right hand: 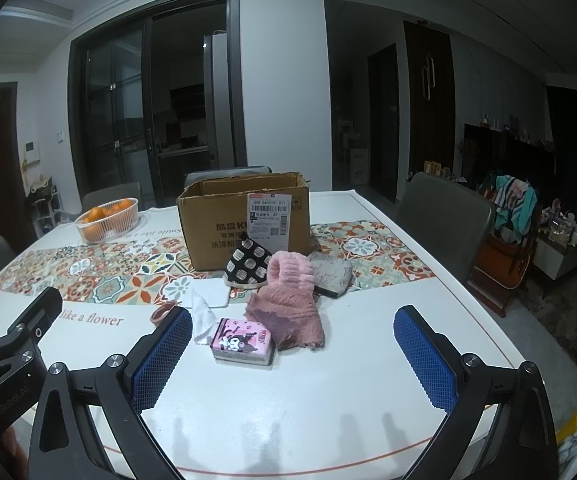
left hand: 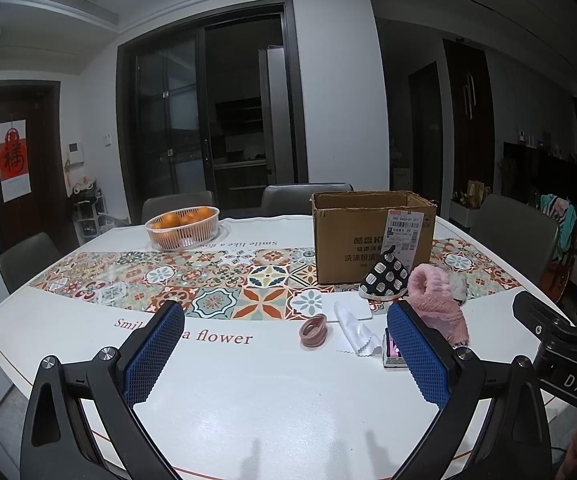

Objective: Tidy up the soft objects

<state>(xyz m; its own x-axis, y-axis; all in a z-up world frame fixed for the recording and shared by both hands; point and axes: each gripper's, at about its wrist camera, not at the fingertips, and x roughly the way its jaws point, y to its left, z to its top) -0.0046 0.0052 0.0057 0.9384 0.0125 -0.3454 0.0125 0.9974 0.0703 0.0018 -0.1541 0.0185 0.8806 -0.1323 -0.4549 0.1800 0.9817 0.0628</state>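
Two grippers, both wide open and holding nothing: the left gripper (left hand: 284, 354) and right gripper (right hand: 292, 356) hover over bare white table (right hand: 288, 412) near its front edge. The soft stuff sits in a clump just in front of the cardboard box (right hand: 244, 224): pink knit thing (right hand: 288, 300), spotted slipper (right hand: 248, 266), grey fuzzy piece (right hand: 330, 274), white cloth (right hand: 202, 314). My worry is that grabbing the pink knit drags the little pink tin (right hand: 242, 344) touching it, or snags the slipper. The tape ring (left hand: 313, 331) could roll too. There's plenty of room on the right side; the left gets crowded by the fruit basket (left hand: 182, 226).
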